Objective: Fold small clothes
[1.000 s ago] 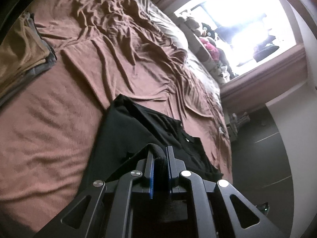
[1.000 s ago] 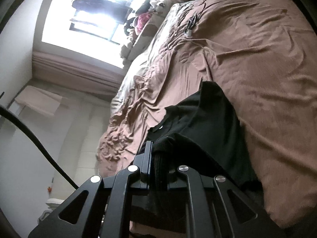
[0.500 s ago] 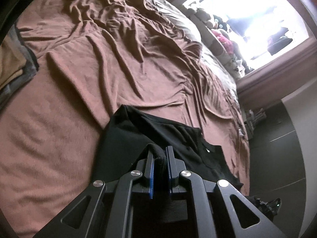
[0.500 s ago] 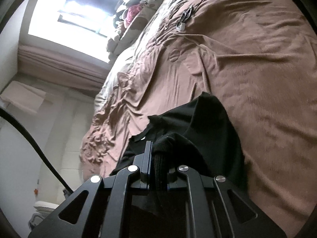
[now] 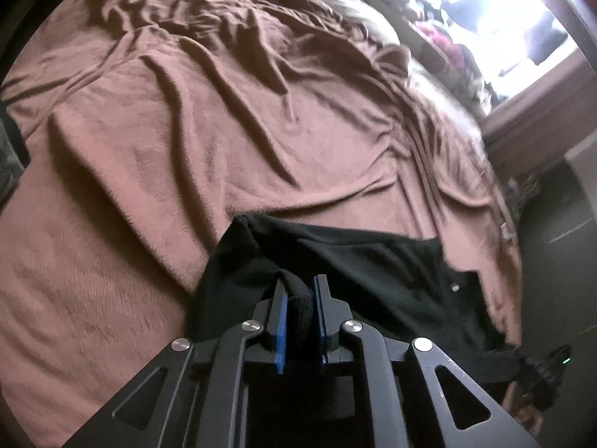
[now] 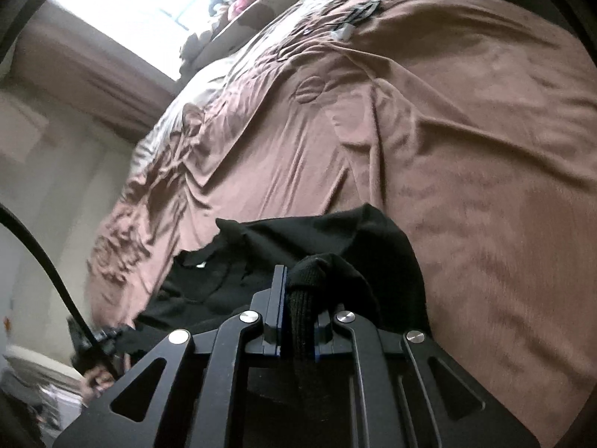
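A black garment (image 5: 373,268) hangs stretched between my two grippers, low over the brown blanket (image 5: 224,130); its far edge lies on the blanket. My left gripper (image 5: 300,291) has a rolled bunch of the black cloth between its blue pads. Its jaws are opening, and the cloth still fills the gap. In the right wrist view the same black garment (image 6: 298,239) drapes over my right gripper (image 6: 298,291), which is shut on a ribbed fold. The cloth hides its right fingertip.
The wrinkled brown blanket (image 6: 466,149) covers the whole bed. A bright window (image 5: 503,11) with clutter on its sill lies beyond. Small items (image 6: 347,31) sit far up the bed. A black cable (image 6: 48,272) and a hand (image 6: 93,377) show at lower left.
Both grippers have sunk toward the bed with the garment, which now spreads wider across the blanket. The left pads stand slightly further apart. The folded pile has slid out of view at left.
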Demonstrator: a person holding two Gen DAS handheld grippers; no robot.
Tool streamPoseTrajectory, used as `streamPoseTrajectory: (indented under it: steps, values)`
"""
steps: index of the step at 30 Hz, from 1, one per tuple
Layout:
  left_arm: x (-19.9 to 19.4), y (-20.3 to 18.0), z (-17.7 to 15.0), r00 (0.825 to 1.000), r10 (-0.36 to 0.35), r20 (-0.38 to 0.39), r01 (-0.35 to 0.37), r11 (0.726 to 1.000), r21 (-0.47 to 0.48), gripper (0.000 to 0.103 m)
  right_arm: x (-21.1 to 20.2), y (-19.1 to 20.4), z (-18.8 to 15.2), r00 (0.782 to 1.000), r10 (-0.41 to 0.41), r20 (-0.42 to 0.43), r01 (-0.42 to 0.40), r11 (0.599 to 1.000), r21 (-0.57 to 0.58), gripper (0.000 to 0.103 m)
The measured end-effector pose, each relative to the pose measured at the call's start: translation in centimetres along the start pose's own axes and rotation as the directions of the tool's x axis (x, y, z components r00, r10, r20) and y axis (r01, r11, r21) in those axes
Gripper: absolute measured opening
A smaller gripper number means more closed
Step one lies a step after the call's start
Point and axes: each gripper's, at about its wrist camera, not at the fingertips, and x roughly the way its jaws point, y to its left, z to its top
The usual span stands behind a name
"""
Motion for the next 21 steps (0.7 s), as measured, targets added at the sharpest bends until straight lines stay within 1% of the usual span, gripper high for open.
streamPoseTrajectory:
  steps: [1,2,3,4,5,6,8,9,11,12,14,16,18,20,21]
  values:
    - [0.0,-0.2,0.0,1.000,0.006,-0.001,-0.006,1.000,0.023,0.022,-0.1,0.7,0.0,1.000,-0.018,-0.006,0.017,0.999,-0.032,0.012]
    - [-0.1,-0.5,-0.1,1.000,0.015,0.002,-0.015,0.998,0.053,0.034,-0.1,1.2,0.0,1.000,-0.030,-0.004,0.030,0.998,-0.057,0.021]
    - [-0.3,-0.7,-0.1,1.000,0.025,0.009,-0.026,0.996,0.080,0.050,-0.4,1.8,-0.2,0.999,-0.037,0.001,0.037,0.995,-0.090,0.042]
    - [-0.8,-1.0,-0.3,0.999,0.041,0.026,-0.044,0.992,0.115,0.058,-0.7,2.3,-0.3,0.999,-0.036,0.007,0.037,0.993,-0.114,0.053]
    - [-1.1,-1.2,-0.4,0.998,0.053,0.039,-0.058,0.989,0.136,0.070,-1.1,2.8,-0.5,0.999,-0.034,0.012,0.035,0.990,-0.136,0.068]
    - [-1.5,-1.4,-0.6,0.997,0.064,0.052,-0.071,0.985,0.157,0.077,-1.5,3.2,-0.8,0.999,-0.033,0.019,0.035,0.986,-0.161,0.070]
    - [-2.3,-1.7,-1.0,0.996,0.060,0.062,-0.072,0.975,0.210,0.081,-2.2,3.9,-1.4,0.998,-0.052,0.029,0.057,0.975,-0.215,0.070]
    - [-2.6,-1.8,-1.3,0.996,0.069,0.055,-0.081,0.966,0.245,0.082,-2.6,4.2,-1.8,0.997,-0.066,0.030,0.071,0.969,-0.238,0.070]
    - [-2.7,-2.1,-1.8,0.992,0.117,0.049,-0.127,0.944,0.303,0.084,-3.3,4.3,-2.3,0.995,-0.099,0.035,0.104,0.960,-0.260,0.070]
    - [-2.8,-2.1,-2.1,0.990,0.130,0.050,-0.139,0.933,0.333,0.084,-3.7,4.4,-2.5,0.993,-0.111,0.036,0.117,0.955,-0.274,0.070]
    - [-3.0,-2.3,-2.7,0.989,0.142,0.043,-0.148,0.914,0.377,0.087,-4.2,4.7,-2.8,0.990,-0.132,0.039,0.138,0.943,-0.302,0.071]
    - [-3.1,-2.5,-3.2,0.988,0.152,0.033,-0.151,0.897,0.415,0.089,-4.7,5.1,-3.2,0.985,-0.165,0.042,0.170,0.923,-0.345,0.076]
    - [-3.1,-2.8,-4.0,0.987,0.158,0.018,-0.148,0.872,0.467,0.090,-4.8,5.9,-3.5,0.981,-0.190,0.039,0.190,0.901,-0.389,0.079]
    - [-2.9,-3.3,-4.9,0.984,0.180,0.014,-0.161,0.837,0.523,0.090,-4.8,6.7,-3.9,0.978,-0.206,0.025,0.196,0.880,-0.434,0.081]
    - [-2.7,-3.5,-5.4,0.980,0.199,0.013,-0.173,0.815,0.553,0.090,-4.8,7.0,-4.2,0.976,-0.219,0.018,0.203,0.866,-0.457,0.082]
